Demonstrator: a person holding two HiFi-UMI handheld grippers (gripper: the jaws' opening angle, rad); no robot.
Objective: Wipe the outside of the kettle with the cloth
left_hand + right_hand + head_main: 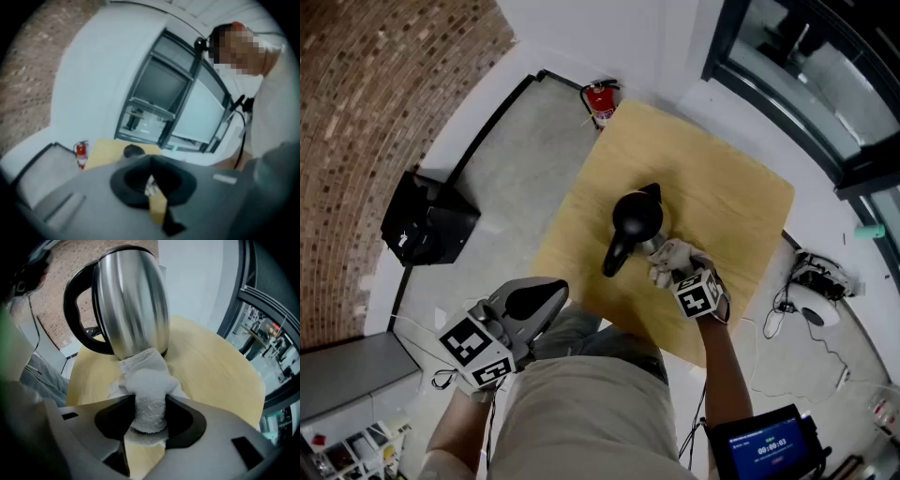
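**Kettle (637, 220) upright on the desk (731, 187), cloth (677, 253) against its lower wall**

Head view: the black-topped kettle stands near the middle of the pale wooden desk, with its handle toward the near edge. The right hand-held gripper (666, 267) reaches down to its near side with the white cloth. The left hand-held gripper (525, 305) hangs off the desk, above the person's lap. A fire extinguisher (600, 101) stands on the floor beyond.

Left gripper view: the jaws are together with nothing between them. The desk and kettle lie well ahead.

Right gripper view: the jaws are clamped on the bunched cloth. Its front end touches the steel wall low down, just above the desk.
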